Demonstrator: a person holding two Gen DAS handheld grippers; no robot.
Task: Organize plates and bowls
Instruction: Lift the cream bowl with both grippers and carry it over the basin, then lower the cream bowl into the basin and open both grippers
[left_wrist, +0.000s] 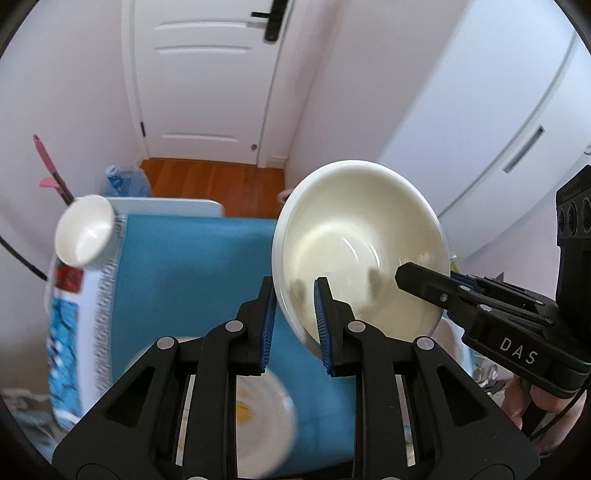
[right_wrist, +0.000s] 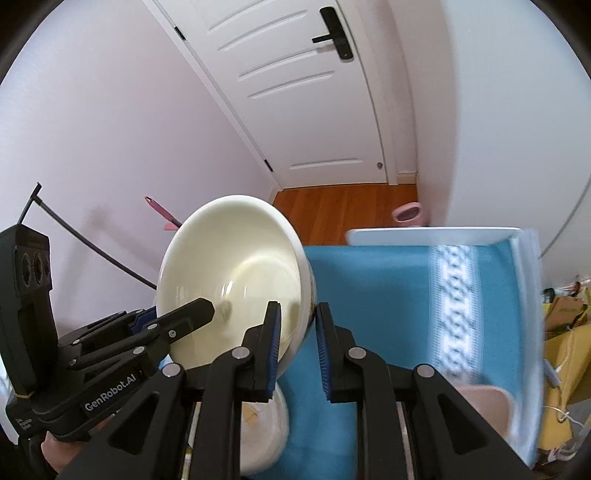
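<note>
I held one large cream bowl (left_wrist: 354, 243) in the air above the worktop (left_wrist: 199, 266), tilted on its side, with both of my grippers clamped on its rim. My left gripper (left_wrist: 293, 325) pinched the rim at one side, one pad inside the bowl and one outside. My right gripper (right_wrist: 297, 343) pinched the opposite side of the rim the same way. Below it on the blue cloth (right_wrist: 369, 295) sat one more bowl (left_wrist: 258, 413), blurred, with a yellowish mark inside. One small white bowl (left_wrist: 85, 230) stood near the cloth's patterned edge. That made three bowls in all; I saw no plate I could be sure of. One white door (right_wrist: 306, 92) stood behind.
</note>
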